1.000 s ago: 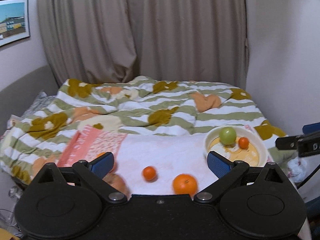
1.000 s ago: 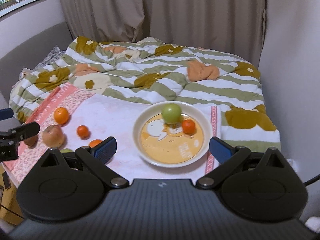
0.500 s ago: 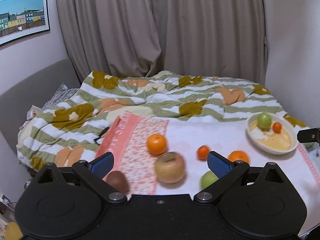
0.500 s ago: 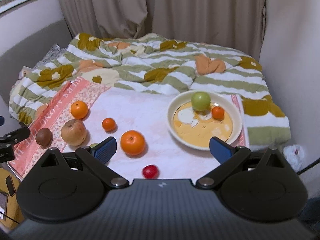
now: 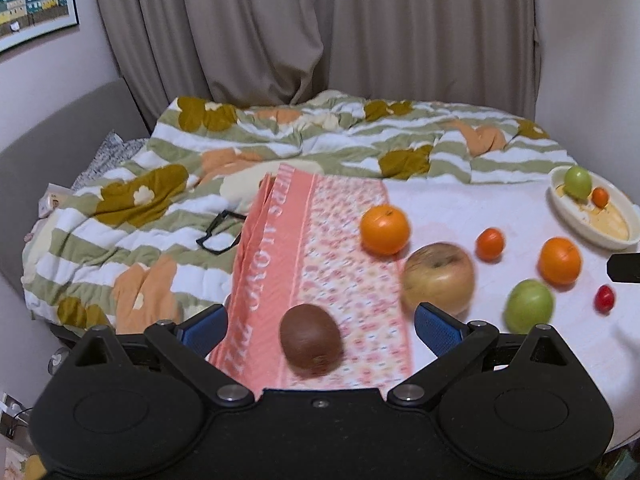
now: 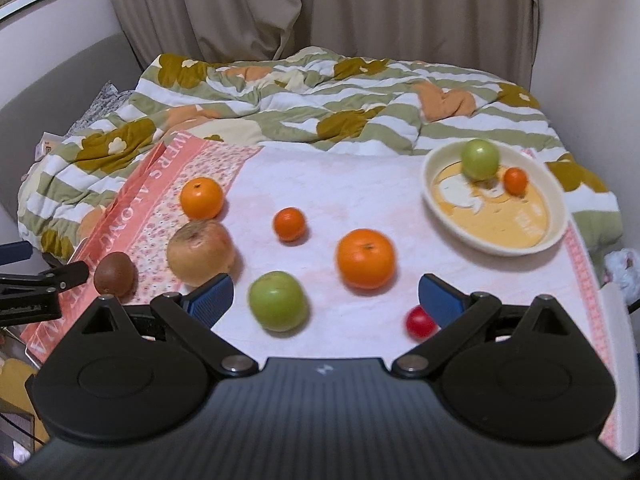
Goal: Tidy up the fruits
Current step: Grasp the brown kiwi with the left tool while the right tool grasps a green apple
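Note:
Loose fruit lies on a white and pink cloth (image 6: 328, 188) spread over the bed. My left gripper (image 5: 318, 326) is open, with a brown kiwi (image 5: 310, 340) lying between its blue pads and a yellowish apple (image 5: 438, 278) just right of it. My right gripper (image 6: 324, 300) is open above a green apple (image 6: 278, 300), a large orange (image 6: 365, 258) and a small red fruit (image 6: 419, 322). Farther off are another orange (image 6: 201, 198) and a small mandarin (image 6: 289, 224). A cream bowl (image 6: 448, 216) at the right holds a green apple (image 6: 480, 159) and a small mandarin (image 6: 515, 181).
A striped floral duvet (image 6: 312, 100) is rumpled behind the cloth, with black glasses (image 5: 220, 232) lying on it at the left. Curtains and walls close off the back and right. The other gripper's tip (image 6: 44, 280) shows at the left edge of the right wrist view.
Both views have swung left and pulled back from the bowl. More loose fruit has come into view, and the kiwi now lies between the left gripper's pads.

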`<state>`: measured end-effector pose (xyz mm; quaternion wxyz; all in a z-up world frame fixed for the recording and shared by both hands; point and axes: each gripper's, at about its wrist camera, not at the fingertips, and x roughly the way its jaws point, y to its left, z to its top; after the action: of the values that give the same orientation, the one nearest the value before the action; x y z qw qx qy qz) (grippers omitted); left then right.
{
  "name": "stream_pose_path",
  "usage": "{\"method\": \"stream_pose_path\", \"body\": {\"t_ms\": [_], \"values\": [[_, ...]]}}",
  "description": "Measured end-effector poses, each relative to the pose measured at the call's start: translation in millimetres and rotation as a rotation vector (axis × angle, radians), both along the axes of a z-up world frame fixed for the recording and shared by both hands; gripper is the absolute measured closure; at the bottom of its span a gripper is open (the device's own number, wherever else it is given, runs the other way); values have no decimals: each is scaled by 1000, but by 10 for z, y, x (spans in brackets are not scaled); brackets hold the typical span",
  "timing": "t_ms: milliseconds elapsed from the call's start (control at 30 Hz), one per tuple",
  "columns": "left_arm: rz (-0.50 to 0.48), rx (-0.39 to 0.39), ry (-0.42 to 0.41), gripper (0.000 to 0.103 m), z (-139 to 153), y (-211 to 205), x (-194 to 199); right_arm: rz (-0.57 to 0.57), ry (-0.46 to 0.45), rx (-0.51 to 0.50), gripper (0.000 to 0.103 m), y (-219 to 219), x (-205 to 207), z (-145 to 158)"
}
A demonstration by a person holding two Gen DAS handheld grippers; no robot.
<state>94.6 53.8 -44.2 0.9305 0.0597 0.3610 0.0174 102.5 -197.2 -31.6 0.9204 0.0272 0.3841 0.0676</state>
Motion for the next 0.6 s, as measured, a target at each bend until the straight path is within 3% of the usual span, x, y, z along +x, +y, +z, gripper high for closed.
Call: {"method": "stream_pose_path", "body": {"t_ms": [200, 600], "values": [[-58, -39, 29, 2, -201, 236, 179, -32, 15, -2, 0, 299, 69, -230], [-93, -69, 115, 10, -595, 291, 505, -32, 76, -45, 0, 589, 343, -639]]}}
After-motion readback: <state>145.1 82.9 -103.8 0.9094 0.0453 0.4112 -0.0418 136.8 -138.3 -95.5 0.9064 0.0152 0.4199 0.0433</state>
